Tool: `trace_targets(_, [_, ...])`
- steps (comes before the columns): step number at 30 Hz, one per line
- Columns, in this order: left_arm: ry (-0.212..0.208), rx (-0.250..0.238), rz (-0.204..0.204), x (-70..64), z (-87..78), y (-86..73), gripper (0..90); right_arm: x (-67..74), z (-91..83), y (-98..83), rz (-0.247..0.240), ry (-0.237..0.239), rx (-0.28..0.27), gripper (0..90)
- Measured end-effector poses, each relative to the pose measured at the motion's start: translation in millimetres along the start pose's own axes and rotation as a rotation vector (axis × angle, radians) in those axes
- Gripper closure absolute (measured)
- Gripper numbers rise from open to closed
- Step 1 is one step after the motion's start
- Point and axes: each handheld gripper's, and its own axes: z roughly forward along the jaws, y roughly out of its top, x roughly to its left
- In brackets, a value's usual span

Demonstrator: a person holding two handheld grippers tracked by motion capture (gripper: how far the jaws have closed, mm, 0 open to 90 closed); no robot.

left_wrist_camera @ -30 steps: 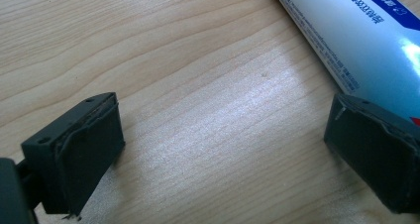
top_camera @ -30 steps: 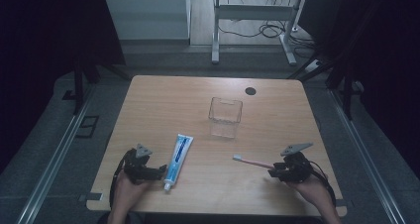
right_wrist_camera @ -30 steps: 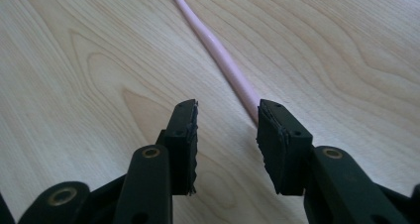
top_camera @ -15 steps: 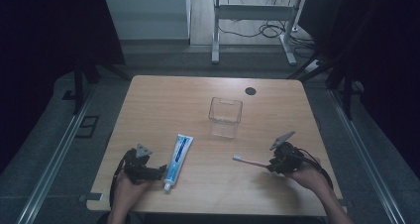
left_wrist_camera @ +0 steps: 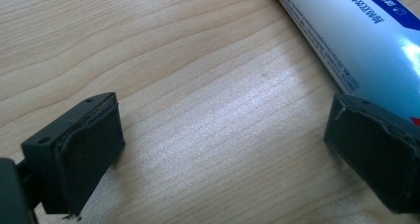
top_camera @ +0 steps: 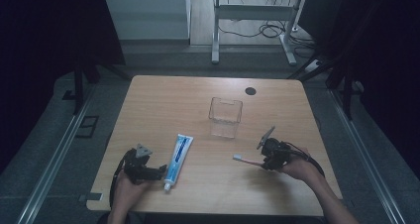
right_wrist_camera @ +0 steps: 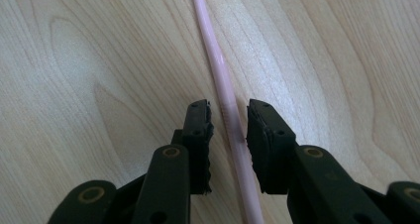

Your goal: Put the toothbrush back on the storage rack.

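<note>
Near the front edge of the counter (top_camera: 148,95): left gripper (top_camera: 157,172) low at the left, jaws wide, nothing between them, just beside the cap end of the tube (top_camera: 177,154). At the right, right gripper (right_wrist_camera: 229,130) narrow, jaws just closing in, straddling the pink toothbrush (right_wrist_camera: 218,70) handle with slim gaps either side, pads not yet pressing. Toothbrush flat on the wood, head (top_camera: 238,157) pointing left toward open counter between brush and tube. Farther in, clear box (top_camera: 225,116) upright at mid-counter, bare wood all around. Beyond it, dark round spot (top_camera: 250,90) near the far edge.
</note>
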Motion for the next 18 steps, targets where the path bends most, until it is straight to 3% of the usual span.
trace_targets(8, [0.0,0.001,0.0,0.0,-0.1,0.0,1.7,1.3,5.7,17.6,-0.048,0.007,0.062,73.0])
trace_targets(18, [0.0,0.001,-0.001,-0.1,0.0,0.0,1.7,0.5,12.8,28.3,-0.06,0.009,0.115,77.6])
